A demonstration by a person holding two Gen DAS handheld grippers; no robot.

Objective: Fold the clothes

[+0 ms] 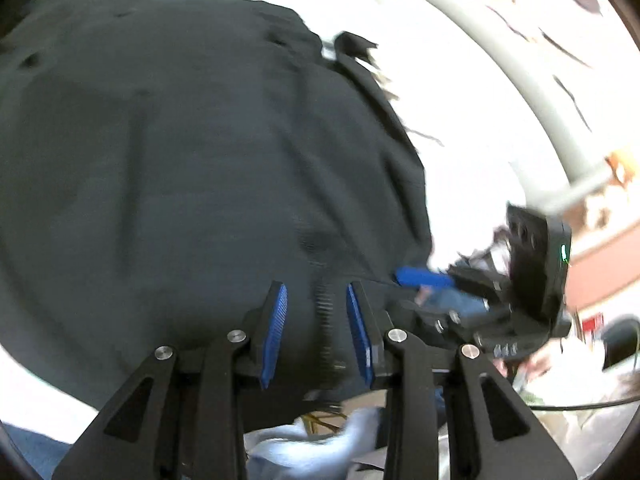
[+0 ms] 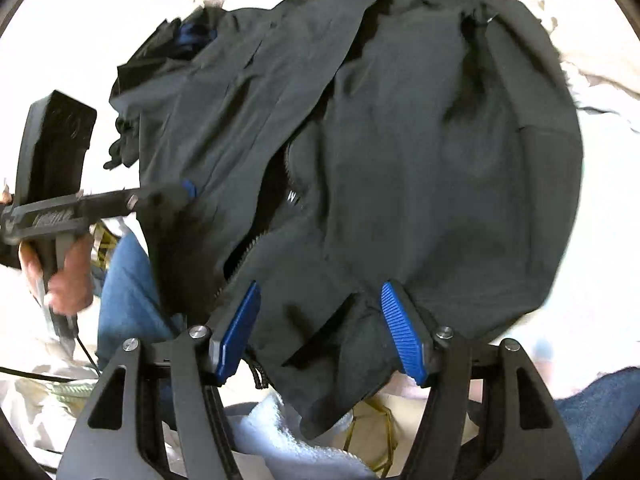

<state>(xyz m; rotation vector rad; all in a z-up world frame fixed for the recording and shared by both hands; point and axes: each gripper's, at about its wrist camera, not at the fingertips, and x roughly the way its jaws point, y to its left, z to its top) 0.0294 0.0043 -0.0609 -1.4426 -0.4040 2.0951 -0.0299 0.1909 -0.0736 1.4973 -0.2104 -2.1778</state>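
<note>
Two hand-held grippers over black jacket (image 2: 400, 152)

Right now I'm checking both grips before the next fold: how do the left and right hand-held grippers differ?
The left hand-held gripper has its blue pads set narrow; the right hand-held gripper has them spread wider. The left straddles a ribbed strip of the dark jacket; the right straddles a bunched fold at its edge. Both point down at the jacket, with fabric between the pads.

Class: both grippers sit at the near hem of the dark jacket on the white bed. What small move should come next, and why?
Probably close both grippers on the hem. The left gripper and right gripper each straddle the jacket hem with jaws apart, so nothing looks gripped yet, and the garment lies spread and unfolded.
</note>
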